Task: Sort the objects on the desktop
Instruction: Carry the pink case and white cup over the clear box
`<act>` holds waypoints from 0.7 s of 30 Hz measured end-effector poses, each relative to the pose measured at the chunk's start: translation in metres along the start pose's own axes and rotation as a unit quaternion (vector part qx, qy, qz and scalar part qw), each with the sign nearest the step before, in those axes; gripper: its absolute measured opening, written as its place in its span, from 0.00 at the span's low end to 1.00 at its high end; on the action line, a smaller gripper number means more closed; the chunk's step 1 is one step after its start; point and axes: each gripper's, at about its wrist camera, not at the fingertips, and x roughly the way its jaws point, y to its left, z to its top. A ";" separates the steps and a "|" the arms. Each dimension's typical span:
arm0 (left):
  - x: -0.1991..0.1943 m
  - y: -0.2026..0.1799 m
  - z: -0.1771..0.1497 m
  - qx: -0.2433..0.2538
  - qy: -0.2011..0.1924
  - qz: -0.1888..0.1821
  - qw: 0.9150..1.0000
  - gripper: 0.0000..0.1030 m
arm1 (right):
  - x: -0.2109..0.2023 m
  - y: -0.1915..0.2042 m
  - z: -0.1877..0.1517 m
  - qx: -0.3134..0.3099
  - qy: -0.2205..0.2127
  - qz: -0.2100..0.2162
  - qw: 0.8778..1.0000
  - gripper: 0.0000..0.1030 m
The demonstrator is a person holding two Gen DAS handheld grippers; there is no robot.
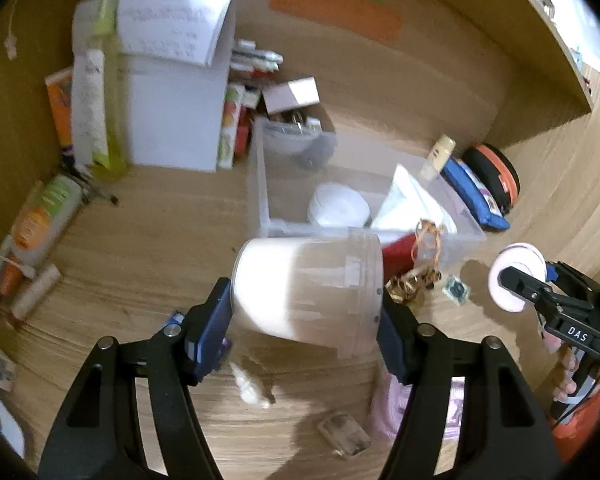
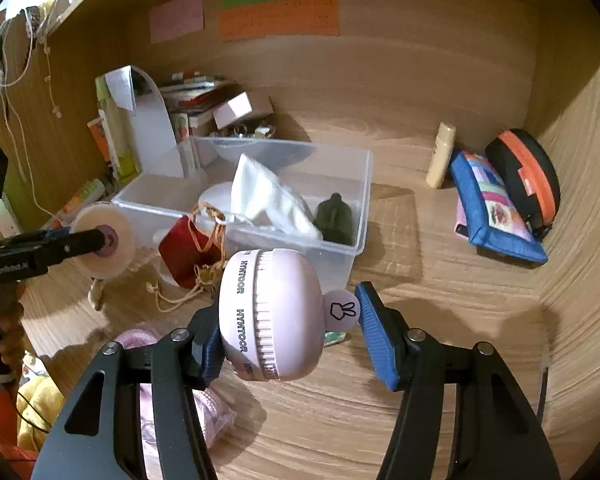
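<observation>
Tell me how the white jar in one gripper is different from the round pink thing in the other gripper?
The white jar looks plain, with no lettering showing; the pink round gadget has lettering around its rim and a small round tab with a bunny drawing. The jar is a smooth cylinder lying sideways between the left gripper's pads; the gadget is a flatter ridged disc standing on edge in the right gripper. Both are pale, round, gripped and lifted near the clear plastic bin.

blurred notepad (image 1: 172, 24) writing; pink cloth (image 2: 204, 408) half hidden
</observation>
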 end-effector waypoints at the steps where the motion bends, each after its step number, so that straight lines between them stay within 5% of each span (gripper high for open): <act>1: -0.004 0.000 0.003 0.000 -0.007 0.003 1.000 0.64 | -0.002 0.000 0.001 0.000 -0.002 0.000 1.000 0.54; 21: -0.008 -0.012 0.062 0.011 -0.061 -0.008 0.998 0.64 | -0.007 -0.016 0.043 0.008 -0.049 -0.012 0.999 0.54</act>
